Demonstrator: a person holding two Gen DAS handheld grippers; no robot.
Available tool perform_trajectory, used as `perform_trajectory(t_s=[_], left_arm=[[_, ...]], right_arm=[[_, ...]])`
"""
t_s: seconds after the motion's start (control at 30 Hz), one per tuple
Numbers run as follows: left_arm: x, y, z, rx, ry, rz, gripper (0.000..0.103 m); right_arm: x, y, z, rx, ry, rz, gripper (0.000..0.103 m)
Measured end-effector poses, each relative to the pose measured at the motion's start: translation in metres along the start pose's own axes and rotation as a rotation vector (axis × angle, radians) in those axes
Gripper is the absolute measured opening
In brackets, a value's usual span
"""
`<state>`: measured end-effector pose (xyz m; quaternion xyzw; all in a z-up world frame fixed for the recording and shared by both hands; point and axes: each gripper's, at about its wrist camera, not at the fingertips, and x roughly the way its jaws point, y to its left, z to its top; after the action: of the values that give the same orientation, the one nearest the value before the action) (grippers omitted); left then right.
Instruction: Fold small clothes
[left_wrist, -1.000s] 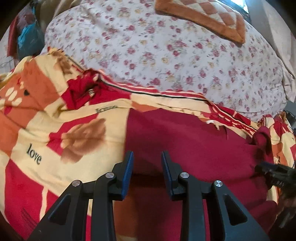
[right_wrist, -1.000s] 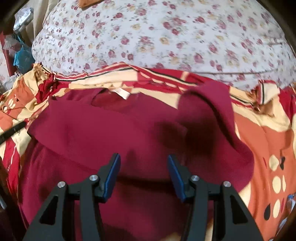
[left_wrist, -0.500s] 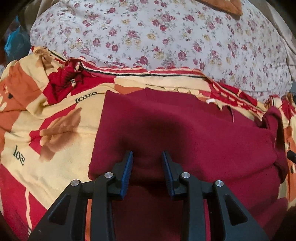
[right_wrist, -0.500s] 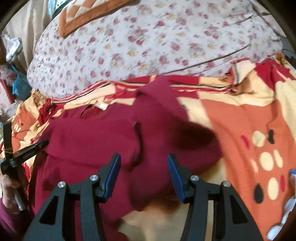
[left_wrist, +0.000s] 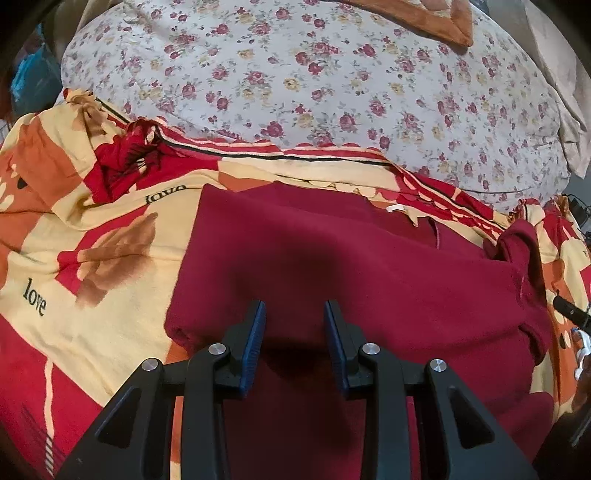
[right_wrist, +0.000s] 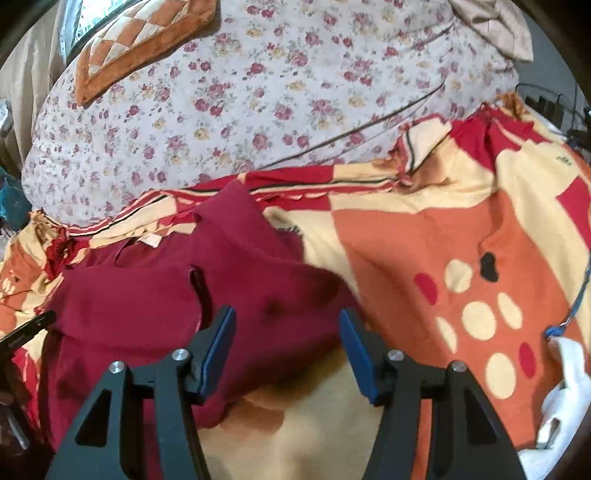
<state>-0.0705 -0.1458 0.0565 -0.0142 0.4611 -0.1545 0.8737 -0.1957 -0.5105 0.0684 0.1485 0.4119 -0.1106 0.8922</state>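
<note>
1. While both my wrist views point down, I count one maroon garment (left_wrist: 351, 266) at frame centre on one patterned blanket (left_wrist: 110, 258).
2. Left gripper (left_wrist: 294, 332): narrow gap, nothing clamped.
3. Right gripper (right_wrist: 287, 339): jaws opening over the garment's edge.

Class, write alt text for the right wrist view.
The right gripper, its jaws opening and empty, hovers over the edge of a dark red garment spread on a red, orange and cream blanket. A floral quilt lies beyond.
</note>
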Motion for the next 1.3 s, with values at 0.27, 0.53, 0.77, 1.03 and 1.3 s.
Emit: perform_trajectory(t_s=[0.27, 0.53, 0.77, 1.03, 1.3], left_arm=[[-0.006, -0.008, -0.002, 0.018, 0.003, 0.000, 0.011], [-0.003, -0.010, -0.007, 0.011, 0.016, 0.001, 0.011], [0.000, -0.004, -0.010, -0.027, 0.033, -0.020, 0.011], [0.000, -0.005, -0.012, -0.024, 0.042, -0.012, 0.012], [0.000, -0.006, -0.013, -0.026, 0.048, -0.016, 0.012]], right_arm=[[0.006, 0.008, 0.003, -0.045, -0.010, -0.056, 0.071], [0.017, -0.010, 0.004, -0.057, 0.021, -0.086, 0.076], [0.033, -0.019, 0.008, -0.124, 0.030, -0.093, 0.082], [0.046, -0.026, 0.013, -0.116, 0.009, -0.043, 0.079], [0.044, -0.033, 0.015, -0.069, -0.013, 0.019, 0.005]])
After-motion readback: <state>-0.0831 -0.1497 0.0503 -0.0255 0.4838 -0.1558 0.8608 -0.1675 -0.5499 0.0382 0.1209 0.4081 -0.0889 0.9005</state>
